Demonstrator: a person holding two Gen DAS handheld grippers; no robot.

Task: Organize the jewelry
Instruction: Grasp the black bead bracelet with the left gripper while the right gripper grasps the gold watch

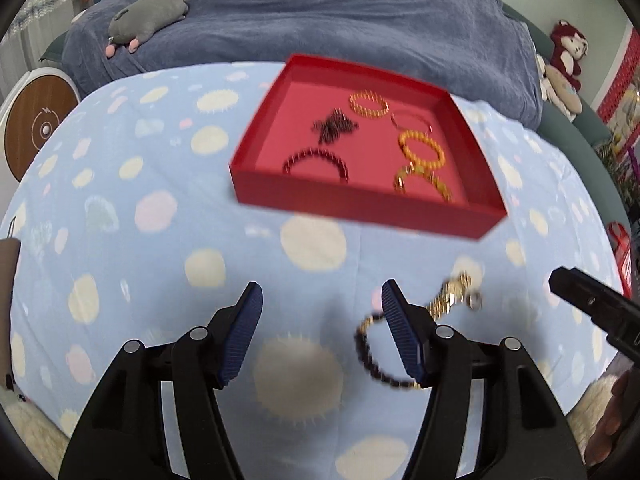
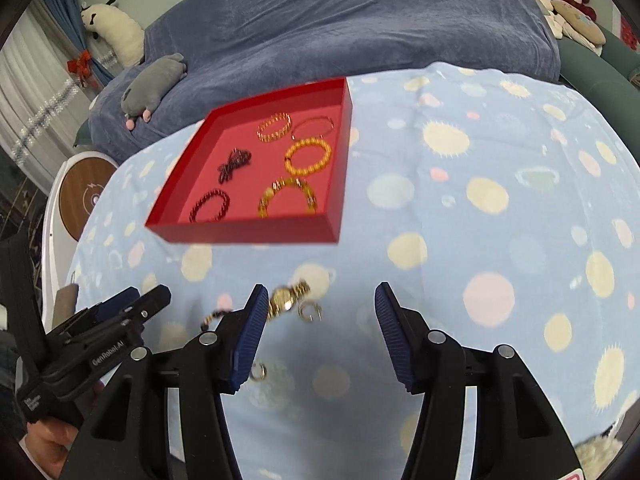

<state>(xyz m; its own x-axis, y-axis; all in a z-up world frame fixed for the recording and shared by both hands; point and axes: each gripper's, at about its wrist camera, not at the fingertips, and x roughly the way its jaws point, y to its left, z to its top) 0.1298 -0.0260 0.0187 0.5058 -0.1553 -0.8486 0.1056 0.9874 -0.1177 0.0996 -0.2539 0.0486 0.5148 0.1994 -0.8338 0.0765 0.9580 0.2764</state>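
A red tray on the spotted blue cloth holds several bracelets: an orange bead one, a dark red one and others. On the cloth in front lie a gold watch, a dark bead bracelet and small rings. My left gripper is open and empty, just left of the watch. My right gripper is open and empty, the watch by its left finger.
A blue-covered bed with a grey plush lies behind the tray. A round wooden-topped device stands at the left. Soft toys sit at the right. The right gripper's body shows in the left wrist view.
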